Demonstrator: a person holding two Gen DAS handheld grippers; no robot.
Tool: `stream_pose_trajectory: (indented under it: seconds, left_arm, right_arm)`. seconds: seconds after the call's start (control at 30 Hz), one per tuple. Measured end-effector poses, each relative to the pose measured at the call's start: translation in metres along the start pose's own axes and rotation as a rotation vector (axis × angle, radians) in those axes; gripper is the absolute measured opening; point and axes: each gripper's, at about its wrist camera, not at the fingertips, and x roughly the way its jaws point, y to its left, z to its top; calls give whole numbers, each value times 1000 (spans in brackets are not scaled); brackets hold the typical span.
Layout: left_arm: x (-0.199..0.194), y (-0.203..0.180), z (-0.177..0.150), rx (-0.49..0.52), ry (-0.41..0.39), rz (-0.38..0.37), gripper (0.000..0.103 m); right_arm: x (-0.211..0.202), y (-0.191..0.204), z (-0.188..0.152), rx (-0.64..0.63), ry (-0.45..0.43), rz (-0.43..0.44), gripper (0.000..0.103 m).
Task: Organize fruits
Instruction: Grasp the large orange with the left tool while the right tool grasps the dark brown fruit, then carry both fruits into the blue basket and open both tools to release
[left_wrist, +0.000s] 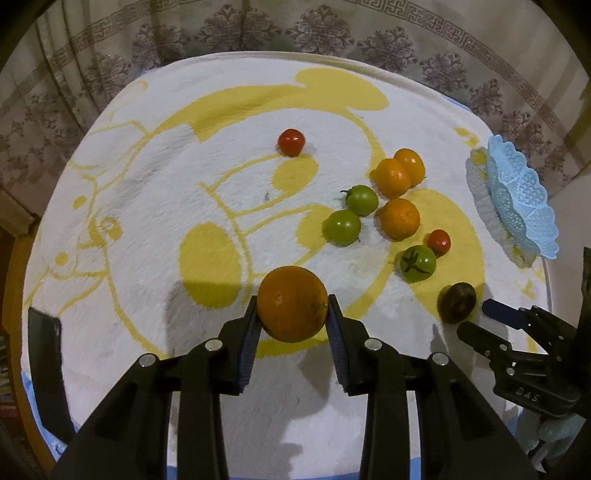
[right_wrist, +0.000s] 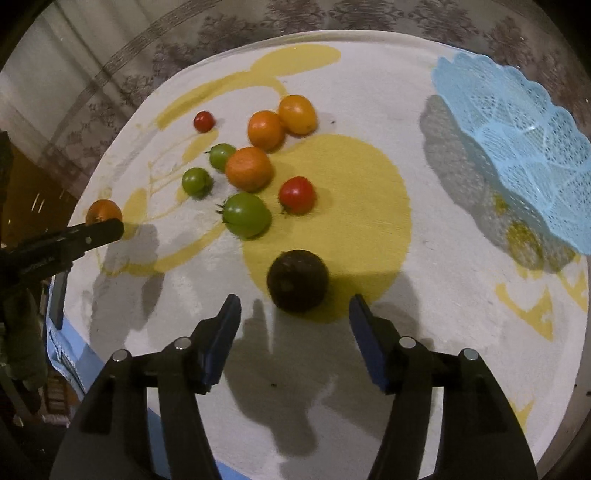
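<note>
My left gripper (left_wrist: 291, 301) is shut on a large orange (left_wrist: 292, 303), held just above the cloth; the orange also shows in the right wrist view (right_wrist: 103, 211). My right gripper (right_wrist: 293, 302) is open, its fingers on either side of a dark round fruit (right_wrist: 297, 280) without touching it. The dark fruit shows in the left wrist view (left_wrist: 457, 302) too. Three oranges (right_wrist: 249, 168), three green tomatoes (right_wrist: 245, 215) and two red tomatoes (right_wrist: 297, 194) lie grouped on the cloth. A light blue lattice basket (right_wrist: 517, 147) stands at the far right.
The round table is covered by a white cloth with yellow drawing (left_wrist: 207, 206). A patterned curtain (left_wrist: 295, 33) hangs behind it. A dark flat object (left_wrist: 46, 365) lies at the table's left edge. The basket (left_wrist: 521, 206) sits near the right edge.
</note>
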Motion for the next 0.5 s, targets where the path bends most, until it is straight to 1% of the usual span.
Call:
stream_pose_trajectory:
  seconds: [0.1, 0.17, 0.2, 0.23, 0.27, 0.4, 0.5]
  left_arm:
    - [-4, 2, -5, -12, 0, 12, 35]
    - [-7, 1, -8, -14, -2, 19, 35]
    - [-9, 1, -8, -13, -2, 20, 35]
    - [-10, 0, -9, -11, -3, 21, 35]
    - [-11, -2, -10, -9, -4, 21, 35]
    - [-15, -9, -10, -5, -10, 17, 35]
    - [-17, -18, -8, 4, -15, 12, 35]
  right_arm:
    - [8, 5, 5, -24, 3, -33, 63]
    - [13, 5, 9, -25, 7, -39, 61]
    - [16, 6, 11, -30, 13, -48, 56]
    - [18, 6, 11, -33, 20, -59, 45]
    - [21, 6, 12, -32, 28, -70, 41]
    - [17, 3, 8, -37, 25, -61, 40]
    - [5, -4, 6, -16, 8, -47, 40]
